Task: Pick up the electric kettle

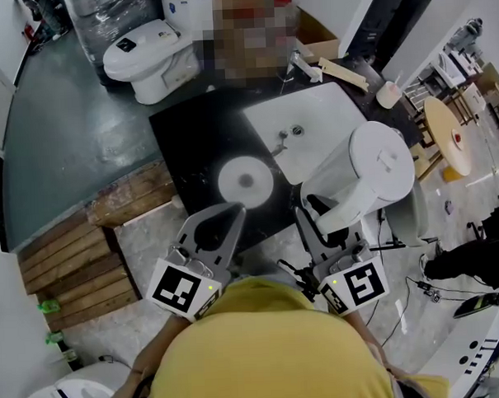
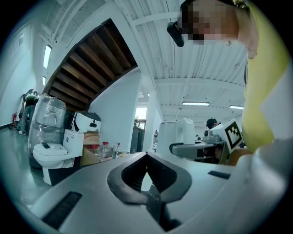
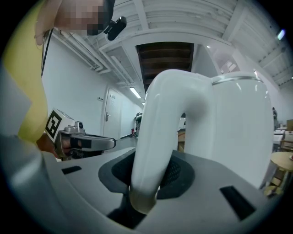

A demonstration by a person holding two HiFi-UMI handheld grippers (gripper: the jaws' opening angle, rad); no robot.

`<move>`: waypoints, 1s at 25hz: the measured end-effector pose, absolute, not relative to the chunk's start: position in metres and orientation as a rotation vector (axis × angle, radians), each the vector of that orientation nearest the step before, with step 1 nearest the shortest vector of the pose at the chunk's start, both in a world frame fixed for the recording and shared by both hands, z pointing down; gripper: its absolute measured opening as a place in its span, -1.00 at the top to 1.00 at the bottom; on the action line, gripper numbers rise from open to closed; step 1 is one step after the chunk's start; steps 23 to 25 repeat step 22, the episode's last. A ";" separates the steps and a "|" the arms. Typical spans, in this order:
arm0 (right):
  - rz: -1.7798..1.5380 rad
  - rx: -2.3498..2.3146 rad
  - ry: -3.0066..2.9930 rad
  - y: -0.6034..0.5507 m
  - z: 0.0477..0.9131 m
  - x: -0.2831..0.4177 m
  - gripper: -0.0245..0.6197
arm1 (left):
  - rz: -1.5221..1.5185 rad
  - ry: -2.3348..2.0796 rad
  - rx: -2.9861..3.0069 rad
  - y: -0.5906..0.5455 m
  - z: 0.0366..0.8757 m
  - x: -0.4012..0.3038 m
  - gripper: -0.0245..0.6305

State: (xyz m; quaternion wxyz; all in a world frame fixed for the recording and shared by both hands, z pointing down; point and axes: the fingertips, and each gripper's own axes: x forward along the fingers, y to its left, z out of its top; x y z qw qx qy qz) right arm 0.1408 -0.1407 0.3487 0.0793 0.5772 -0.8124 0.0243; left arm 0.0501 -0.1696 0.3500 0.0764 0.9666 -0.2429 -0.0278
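The white electric kettle hangs in the air to the right of the black counter, its lid facing up at me. My right gripper is shut on its curved white handle, which fills the space between the dark pads in the right gripper view. The kettle's round white base lies on the counter with nothing on it. My left gripper is held level over the counter's near edge, shut and holding nothing, fingertips touching. The kettle body also shows in the left gripper view.
A white sink with a tap is set in the counter behind the base. A toilet stands on the floor at the back left. Wooden pallets lie to the left. A round wooden table is at the right.
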 end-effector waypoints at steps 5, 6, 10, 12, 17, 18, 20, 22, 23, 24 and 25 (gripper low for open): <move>0.088 1.759 -2.420 -0.141 0.350 0.144 0.59 | -0.040 -0.740 2.898 -0.171 0.358 0.046 0.90; 0.086 1.757 -2.418 -0.141 0.351 0.145 0.59 | -0.049 -0.739 2.897 -0.171 0.356 0.047 0.90; 0.079 1.756 -2.414 -0.140 0.351 0.147 0.59 | -0.080 -0.727 2.901 -0.172 0.351 0.052 0.90; 0.083 1.761 -2.415 -0.139 0.351 0.149 0.59 | -0.076 -0.723 2.901 -0.172 0.350 0.053 0.90; 0.070 1.775 -2.403 -0.138 0.348 0.150 0.59 | -0.026 -0.728 2.893 -0.172 0.357 0.050 0.90; 0.066 1.776 -2.402 -0.138 0.347 0.150 0.59 | -0.028 -0.725 2.892 -0.172 0.357 0.050 0.90; 0.061 1.776 -2.400 -0.137 0.348 0.150 0.59 | -0.039 -0.712 2.898 -0.170 0.355 0.052 0.90; 0.060 1.777 -2.396 -0.135 0.348 0.150 0.59 | -0.053 -0.697 2.907 -0.168 0.353 0.054 0.90; 0.060 1.777 -2.396 -0.135 0.348 0.150 0.59 | -0.053 -0.697 2.907 -0.168 0.353 0.054 0.90; 0.060 1.777 -2.396 -0.135 0.348 0.150 0.59 | -0.053 -0.697 2.907 -0.168 0.353 0.054 0.90; 0.060 1.777 -2.396 -0.135 0.348 0.150 0.59 | -0.053 -0.697 2.907 -0.168 0.353 0.054 0.90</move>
